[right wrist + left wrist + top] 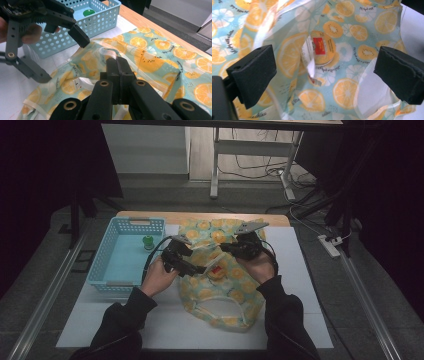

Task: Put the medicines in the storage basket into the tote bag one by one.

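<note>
- Fruit-print bag of thin, soft fabric, pale blue with orange and kiwi slices (220, 285), lies crumpled on the white mat covering the table (300, 270), reaching from the middle toward the far edge, just right of a light blue perforated plastic basket (107, 265).
- A small green-capped bottle (148, 242) stands in the basket's far right corner.
- Right gripper (117, 65) has its black jaws pressed together on a fold at the bag's mouth, lifting that edge.
- Left gripper (324, 75) stands spread wide above the open mouth, gripping nothing.
- Inside the bag lies a round flat tin with a red label (322, 48); it looks like metal, though the view is soft.
- The fabric probably handles light, limp and a bit slippery; it should be pinched at a hem or the cream binding, not mid-panel.
- The tin seems rigid and best taken across its rim.
</note>
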Action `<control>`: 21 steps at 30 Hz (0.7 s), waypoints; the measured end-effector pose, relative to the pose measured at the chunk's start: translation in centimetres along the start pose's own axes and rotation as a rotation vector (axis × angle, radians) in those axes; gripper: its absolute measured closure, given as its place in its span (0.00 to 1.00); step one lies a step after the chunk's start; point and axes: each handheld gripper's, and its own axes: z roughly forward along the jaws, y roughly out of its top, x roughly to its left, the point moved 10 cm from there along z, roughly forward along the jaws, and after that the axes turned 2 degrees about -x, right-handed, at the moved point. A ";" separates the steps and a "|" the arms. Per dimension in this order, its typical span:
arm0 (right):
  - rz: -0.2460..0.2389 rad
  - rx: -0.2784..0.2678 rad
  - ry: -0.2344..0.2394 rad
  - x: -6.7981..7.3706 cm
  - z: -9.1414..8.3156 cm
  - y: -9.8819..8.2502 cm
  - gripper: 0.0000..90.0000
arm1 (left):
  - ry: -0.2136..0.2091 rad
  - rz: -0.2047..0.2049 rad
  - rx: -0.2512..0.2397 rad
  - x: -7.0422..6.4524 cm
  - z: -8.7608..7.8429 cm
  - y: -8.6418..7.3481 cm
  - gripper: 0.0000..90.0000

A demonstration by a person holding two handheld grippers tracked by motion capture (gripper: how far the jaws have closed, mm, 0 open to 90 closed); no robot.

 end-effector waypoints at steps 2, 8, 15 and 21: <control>0.001 0.000 0.000 0.0 0.0 0.0 1.00 | 0.007 -0.003 -0.010 0.3 -0.5 -0.1 0.04; 0.000 -0.001 -0.001 0.0 0.0 0.0 1.00 | 0.047 -0.018 -0.019 1.5 -2.1 -0.6 0.02; -0.001 0.001 -0.002 0.0 0.0 0.0 1.00 | 0.081 -0.052 -0.031 3.1 -3.9 -1.4 0.02; 0.000 0.001 -0.002 0.0 0.0 0.0 1.00 | 0.106 -0.072 -0.035 4.3 -5.1 -2.1 0.02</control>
